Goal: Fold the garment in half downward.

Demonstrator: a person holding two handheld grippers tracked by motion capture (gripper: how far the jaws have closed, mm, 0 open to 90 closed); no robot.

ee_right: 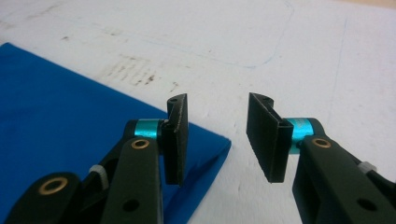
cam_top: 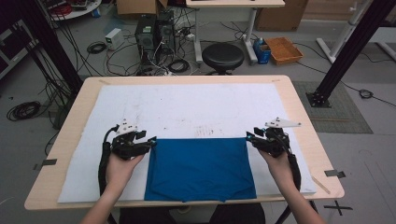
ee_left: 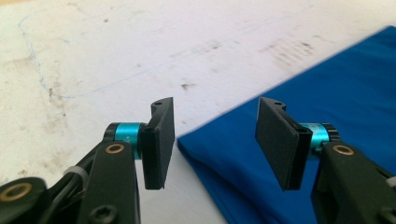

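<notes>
A blue cloth (cam_top: 201,168), folded into a rectangle, lies flat on the white mat (cam_top: 187,102) at the table's front middle. My left gripper (cam_top: 152,140) sits at the cloth's far left corner, jaws open. In the left gripper view the gripper (ee_left: 215,105) stands just off the cloth (ee_left: 327,93), whose corner edge lies below the gap, with nothing pinched. My right gripper (cam_top: 250,136) sits at the far right corner, also open. In the right gripper view the cloth's corner (ee_right: 56,102) lies under the left jaw of the gripper (ee_right: 218,100), untouched by the pads.
The mat covers most of the wooden table (cam_top: 299,121) and carries faint pen lines and smudges. Beyond the table's far edge stand a black stool (cam_top: 222,56), computer cases and cables on the floor. Black frame posts (cam_top: 345,51) rise at both sides.
</notes>
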